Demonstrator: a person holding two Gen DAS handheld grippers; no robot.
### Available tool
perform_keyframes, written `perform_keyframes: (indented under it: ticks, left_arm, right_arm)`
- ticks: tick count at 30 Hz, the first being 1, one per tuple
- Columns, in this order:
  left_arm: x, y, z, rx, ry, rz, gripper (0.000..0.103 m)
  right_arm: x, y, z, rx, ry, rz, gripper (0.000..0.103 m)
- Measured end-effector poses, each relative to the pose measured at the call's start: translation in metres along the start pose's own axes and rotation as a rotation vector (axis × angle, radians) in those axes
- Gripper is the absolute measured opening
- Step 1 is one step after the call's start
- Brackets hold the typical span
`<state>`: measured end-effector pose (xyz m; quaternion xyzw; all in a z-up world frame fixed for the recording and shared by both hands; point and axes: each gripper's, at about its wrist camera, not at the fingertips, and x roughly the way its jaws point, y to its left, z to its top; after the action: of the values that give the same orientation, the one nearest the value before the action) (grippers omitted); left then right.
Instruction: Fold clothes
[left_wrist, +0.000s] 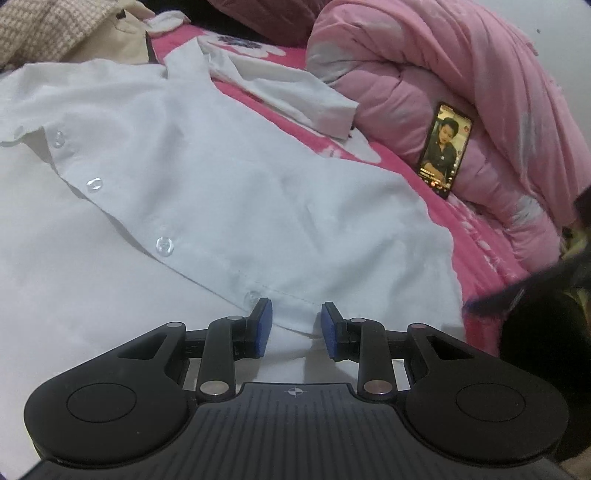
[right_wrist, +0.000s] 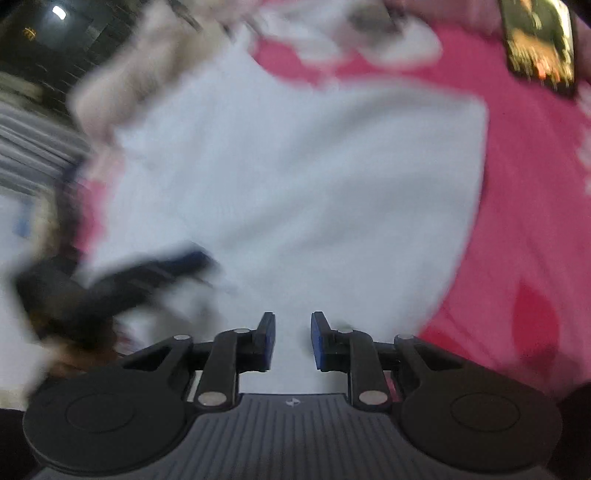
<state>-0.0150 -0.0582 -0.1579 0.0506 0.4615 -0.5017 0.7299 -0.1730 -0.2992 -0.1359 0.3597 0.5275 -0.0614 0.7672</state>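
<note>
White button shirt flat on pink bedsheet. Left gripper, right gripper: jaws apart, apparently empty (blurred). Phone against quilt.

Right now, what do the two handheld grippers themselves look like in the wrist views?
Both look alike. The left gripper and right gripper each have black linkage arms with silver pivot pins, two round black discs at the base, a ribbed dark grey centre plate with a small crosshair mark, and blue pads on the fingers. No cables or sleeves are visible.
</note>
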Motion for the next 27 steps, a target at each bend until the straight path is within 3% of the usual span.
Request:
perform_keyframes:
  ticks: [2, 9, 12, 15, 19, 20, 22, 27]
  left_arm:
    - [-0.01, 0.001, 0.001, -0.015, -0.018, 0.005, 0.029]
    - [-0.045, 0.029, 0.024, -0.102, -0.147, -0.007, 0.03]
    - [-0.036, 0.058, 0.051, -0.138, -0.207, 0.029, 0.03]
    - [-0.02, 0.093, 0.073, -0.191, -0.254, 0.103, 0.03]
    - [-0.001, 0.149, 0.082, -0.297, -0.288, 0.296, 0.03]
    - [0.0, 0.162, 0.082, -0.326, -0.293, 0.314, 0.029]
    - [-0.01, 0.179, 0.081, -0.386, -0.321, 0.288, 0.029]
    - [-0.035, 0.187, 0.085, -0.408, -0.394, 0.192, 0.031]
  right_arm:
    - [0.014, -0.002, -0.01, 0.012, 0.035, -0.057, 0.025]
    - [-0.031, 0.048, 0.003, -0.152, -0.162, 0.031, 0.026]
    - [-0.007, 0.054, 0.008, -0.17, -0.126, 0.03, 0.026]
    - [0.017, 0.06, 0.013, -0.187, -0.091, 0.029, 0.026]
    - [0.049, 0.061, 0.016, -0.195, -0.024, 0.012, 0.026]
    - [0.055, 0.057, 0.015, -0.186, -0.006, 0.011, 0.024]
    - [0.055, 0.055, 0.016, -0.182, 0.003, 0.023, 0.023]
    - [0.057, 0.048, 0.018, -0.173, 0.026, 0.052, 0.023]
